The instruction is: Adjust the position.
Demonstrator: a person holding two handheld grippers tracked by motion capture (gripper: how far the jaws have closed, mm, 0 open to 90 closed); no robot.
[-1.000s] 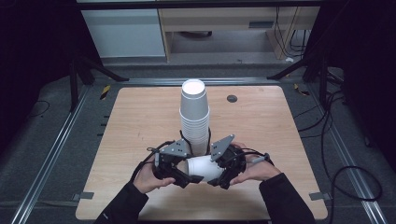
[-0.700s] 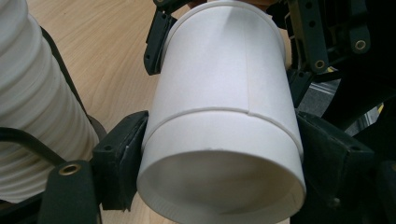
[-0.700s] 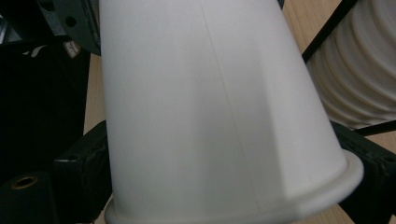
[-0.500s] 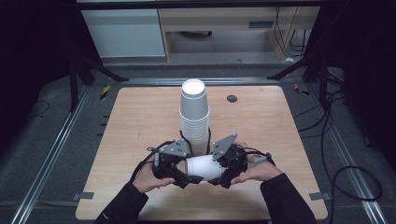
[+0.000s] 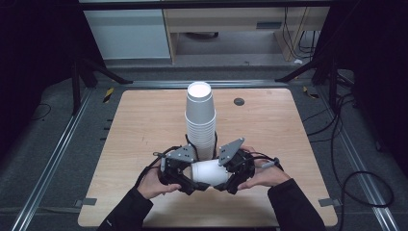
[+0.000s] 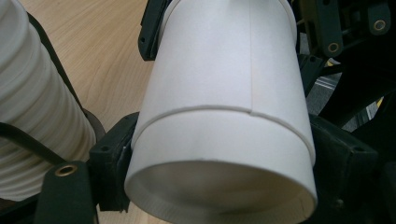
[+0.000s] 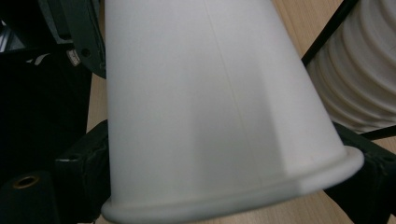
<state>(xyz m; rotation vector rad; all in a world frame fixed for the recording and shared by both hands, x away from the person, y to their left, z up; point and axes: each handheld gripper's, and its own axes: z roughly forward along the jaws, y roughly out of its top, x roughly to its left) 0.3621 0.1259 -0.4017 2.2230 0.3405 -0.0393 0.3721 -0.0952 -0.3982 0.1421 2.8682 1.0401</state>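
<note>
A white paper cup lies on its side just above the table, held between the two grippers. My left gripper has the cup's base end between its jaws. Those jaws have just been opening, but both pads still rest against the cup's sides. My right gripper grips the rim end, with a jaw on each side of the rolled rim. A tall stack of white cups stands upright right behind the grippers. That stack appears beside each gripper.
The wooden table has a small black disc at its far right. Metal rails run along both sides. Cables trail on the floor at the right. Cabinets stand beyond the far edge.
</note>
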